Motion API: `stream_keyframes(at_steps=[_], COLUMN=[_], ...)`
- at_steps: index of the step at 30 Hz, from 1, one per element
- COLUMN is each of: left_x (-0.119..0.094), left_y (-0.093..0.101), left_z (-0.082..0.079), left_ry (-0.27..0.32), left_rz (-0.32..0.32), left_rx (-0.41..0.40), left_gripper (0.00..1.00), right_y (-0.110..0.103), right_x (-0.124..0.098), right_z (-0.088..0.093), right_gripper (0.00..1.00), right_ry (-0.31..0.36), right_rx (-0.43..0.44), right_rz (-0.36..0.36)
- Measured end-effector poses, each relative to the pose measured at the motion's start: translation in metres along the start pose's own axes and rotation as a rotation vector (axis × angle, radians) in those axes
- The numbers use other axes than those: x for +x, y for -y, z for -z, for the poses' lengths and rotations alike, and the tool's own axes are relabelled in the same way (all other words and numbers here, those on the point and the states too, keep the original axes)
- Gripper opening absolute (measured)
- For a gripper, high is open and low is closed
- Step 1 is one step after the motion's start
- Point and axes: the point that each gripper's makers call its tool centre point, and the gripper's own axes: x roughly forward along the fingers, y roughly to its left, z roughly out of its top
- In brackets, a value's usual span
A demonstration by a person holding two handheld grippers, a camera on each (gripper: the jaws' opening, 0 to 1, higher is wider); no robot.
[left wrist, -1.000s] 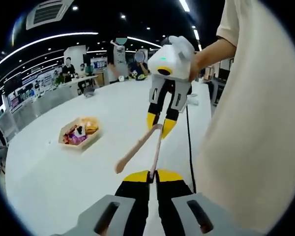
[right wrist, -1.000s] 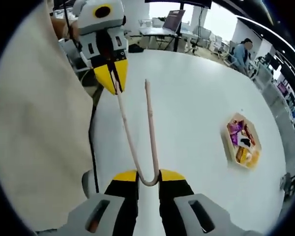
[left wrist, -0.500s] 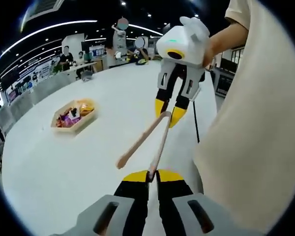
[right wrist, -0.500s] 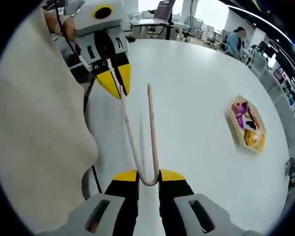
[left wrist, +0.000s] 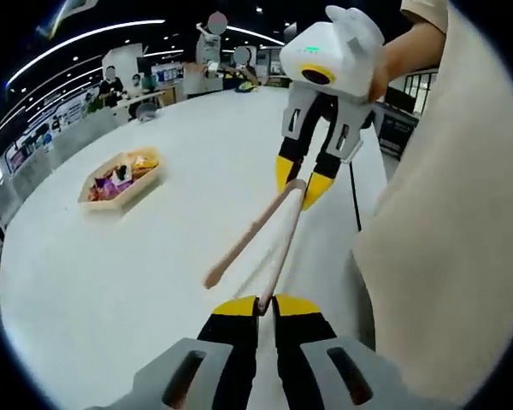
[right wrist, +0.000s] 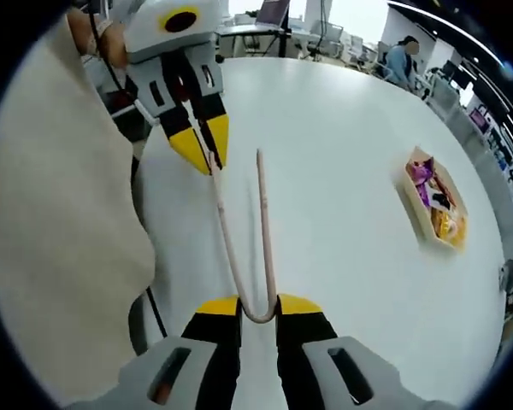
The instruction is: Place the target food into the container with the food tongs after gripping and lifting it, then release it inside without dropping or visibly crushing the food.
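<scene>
On table [right wrist: 342,188], tongs [right wrist: 244,239], tray [right wrist: 436,205] aside

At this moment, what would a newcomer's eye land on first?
The pinkish food tongs, held in the air between both claws: the right claw clamps the bend, the left claw pinches one arm's tip. Farther off on the white table sits a tray of food.

Left gripper view: looks along its own jaws across the white table [left wrist: 137,256], toward the right gripper [left wrist: 303,184] close ahead, person's shirt at right edge. Right gripper view: faces back the opposite way, left gripper [right wrist: 203,147] close ahead, shirt at left. Shared: the tongs [left wrist: 265,231] held between both, the table, the food tray [right wrist: 436,205] well off to one side.
</scene>
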Motion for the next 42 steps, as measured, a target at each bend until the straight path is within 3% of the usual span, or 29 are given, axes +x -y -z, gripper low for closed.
stream_keyframes(at_steps=[13, 21, 42], left_x=[0.017, 0.019, 0.023], left_y=[-0.003, -0.008, -0.009], left_z=[0.014, 0.016, 0.028], left_ry=[-0.052, -0.055, -0.083], left_rz=[0.008, -0.029, -0.031], left_rx=[0.016, -0.004, -0.002], left_gripper=[0.04, 0.05, 0.05], right_y=[-0.002, 0.002, 0.003], right_x=[0.015, 0.019, 0.027], right_z=[0.012, 0.011, 0.011], right_gripper=[0.14, 0.14, 0.15], right_ry=[-0.026, -0.033, -0.054], right_rx=[0.066, 0.069, 0.073], right_rz=[0.015, 0.026, 0.042])
